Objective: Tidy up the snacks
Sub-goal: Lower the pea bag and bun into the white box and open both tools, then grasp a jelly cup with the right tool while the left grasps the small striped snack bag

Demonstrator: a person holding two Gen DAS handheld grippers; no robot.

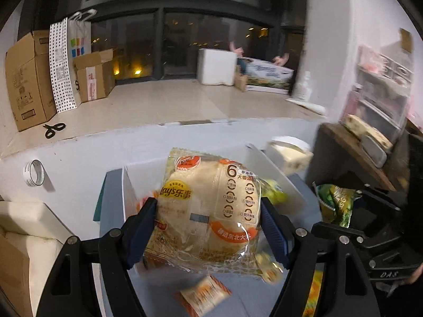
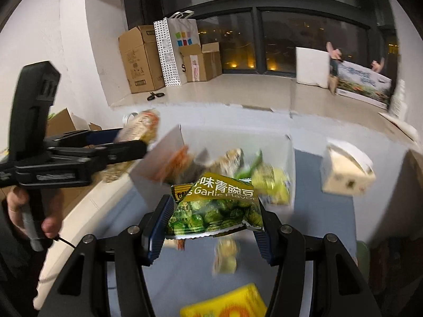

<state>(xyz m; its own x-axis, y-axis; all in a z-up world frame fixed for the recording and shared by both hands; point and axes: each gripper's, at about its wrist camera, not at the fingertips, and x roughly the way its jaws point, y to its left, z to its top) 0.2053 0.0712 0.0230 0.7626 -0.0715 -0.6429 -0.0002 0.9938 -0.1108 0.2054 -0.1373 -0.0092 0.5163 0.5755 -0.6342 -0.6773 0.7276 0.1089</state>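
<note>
holding both packs above the white open-top bin (image 2: 289, 155): left gripper (image 1: 208, 227) fingers pinch the clear orange-printed lay's rice cracker packet (image 1: 208, 211), right gripper (image 2: 211, 224) fingers pinch the green garlic-flavor pea packet (image 2: 214, 206) by its lower edge. loose small snack packets (image 2: 224, 259) lie on the grey-blue tabletop (image 2: 322, 224) beneath, more already in the bin. risk as i judge it: slick film slipping from the thin edge grip, or grippers bumping over the bin.

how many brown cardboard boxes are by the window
2: a tall brown cardboard box left of the polka-dot paper bag, and a shorter open cardboard box on its right. More may be hidden.
</note>
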